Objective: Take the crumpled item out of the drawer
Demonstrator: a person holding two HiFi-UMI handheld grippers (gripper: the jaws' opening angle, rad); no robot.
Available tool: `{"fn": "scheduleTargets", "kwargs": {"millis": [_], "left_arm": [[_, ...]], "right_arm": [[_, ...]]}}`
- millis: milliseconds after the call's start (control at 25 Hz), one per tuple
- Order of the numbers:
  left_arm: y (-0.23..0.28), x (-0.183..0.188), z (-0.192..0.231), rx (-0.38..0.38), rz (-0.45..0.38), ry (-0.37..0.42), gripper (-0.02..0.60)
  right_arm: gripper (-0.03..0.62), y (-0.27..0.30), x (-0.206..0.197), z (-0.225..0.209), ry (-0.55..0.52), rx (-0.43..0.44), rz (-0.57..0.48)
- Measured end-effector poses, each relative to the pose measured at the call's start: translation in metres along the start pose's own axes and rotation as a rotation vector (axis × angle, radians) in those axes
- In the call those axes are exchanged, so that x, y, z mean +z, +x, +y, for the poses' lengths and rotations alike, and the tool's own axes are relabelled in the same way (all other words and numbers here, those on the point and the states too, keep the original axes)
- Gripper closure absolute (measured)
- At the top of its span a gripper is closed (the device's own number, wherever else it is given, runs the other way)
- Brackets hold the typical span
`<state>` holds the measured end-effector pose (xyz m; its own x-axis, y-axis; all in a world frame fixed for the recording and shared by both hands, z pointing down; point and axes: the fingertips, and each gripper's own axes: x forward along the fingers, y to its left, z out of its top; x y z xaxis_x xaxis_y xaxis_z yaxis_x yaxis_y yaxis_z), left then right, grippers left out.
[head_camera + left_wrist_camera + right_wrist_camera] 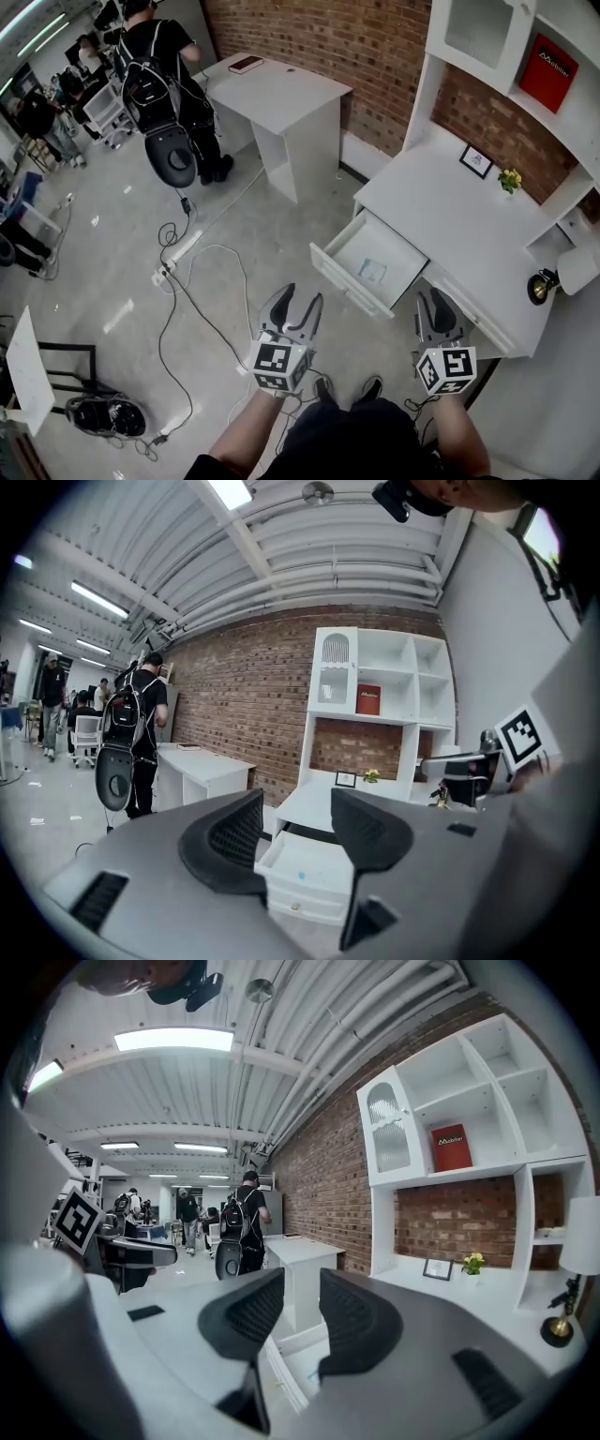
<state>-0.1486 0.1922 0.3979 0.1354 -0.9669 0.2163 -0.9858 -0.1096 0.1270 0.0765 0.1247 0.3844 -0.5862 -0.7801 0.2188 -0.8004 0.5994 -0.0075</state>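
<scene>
Holding the left gripper (302, 298) with jaws spread wide and nothing between them, just near of the pulled-out drawer (349, 279) and slightly to its left. Holding the right gripper (433, 298) spread and empty too, just right of the drawer, at the near edge of the white desk (450, 202). Leaving the crumpled item (372, 271), a small pale-blue scrap, lying on the drawer's floor toward its near side, apart from both grippers. Pointing both toward the desk and the far brick wall (309, 37).
</scene>
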Motion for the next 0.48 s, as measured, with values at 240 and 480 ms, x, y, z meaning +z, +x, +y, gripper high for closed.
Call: {"fn": "scheduleTargets", "kwargs": {"millis": [240,480], "left_arm": [[-0.010,-0.008,0.012,-0.006,0.018,-0.007,0.374],[-0.005,-0.010,0.024,0.042,0.033,-0.006,0.374]], "right_arm": [[0.477,0.002,-0.010,0.014,0.010,-0.004,0.020],[0.479,0.028,-0.013,0.017,0.026,0.052,0.018]]}}
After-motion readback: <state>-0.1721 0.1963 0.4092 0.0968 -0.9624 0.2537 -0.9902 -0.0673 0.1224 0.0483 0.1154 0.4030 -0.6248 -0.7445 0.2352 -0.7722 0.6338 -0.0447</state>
